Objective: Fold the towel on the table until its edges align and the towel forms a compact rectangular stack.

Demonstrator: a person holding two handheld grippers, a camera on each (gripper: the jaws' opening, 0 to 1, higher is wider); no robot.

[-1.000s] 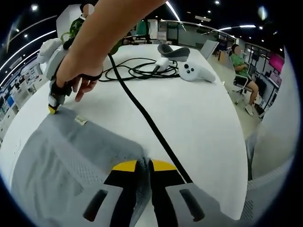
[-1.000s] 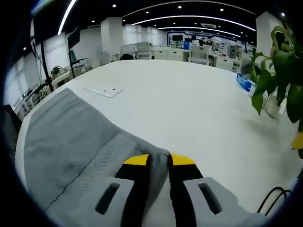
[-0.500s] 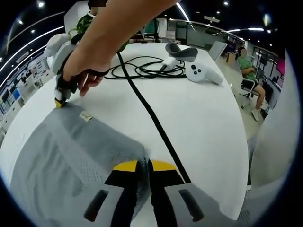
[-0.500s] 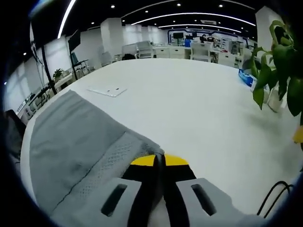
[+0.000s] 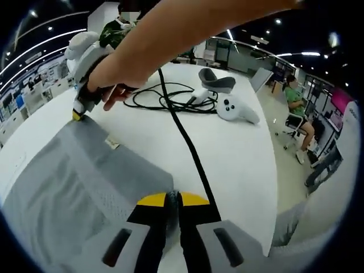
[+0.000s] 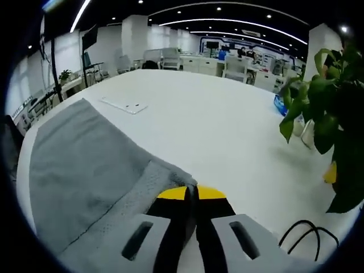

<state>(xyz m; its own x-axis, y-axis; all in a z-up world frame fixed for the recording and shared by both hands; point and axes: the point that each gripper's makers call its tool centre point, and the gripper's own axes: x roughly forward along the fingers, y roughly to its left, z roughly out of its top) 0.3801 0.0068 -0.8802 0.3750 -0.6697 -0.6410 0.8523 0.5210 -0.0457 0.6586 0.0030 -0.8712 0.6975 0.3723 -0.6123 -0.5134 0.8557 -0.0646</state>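
left gripper view shows the left claw (image 5: pixel 172 198) pinched shut on one corner of the grey towel (image 5: pixel 68 182), spread along a tabletop (image 5: pixel 227 153) edge; the right claw (image 6: pixel 191 193) clamps the neighbouring corner. soft, limp cloth will likely sag, so corner grips suit folding.

A: What does the left gripper (image 5: pixel 172 198) hold?
B: Its jaws pinch the grey towel (image 5: pixel 74 182) at six o'clock.
A: And the right gripper (image 5: pixel 77 114)?
B: At ten o'clock, on the towel's far corner; a black cable (image 5: pixel 187 145) runs between.
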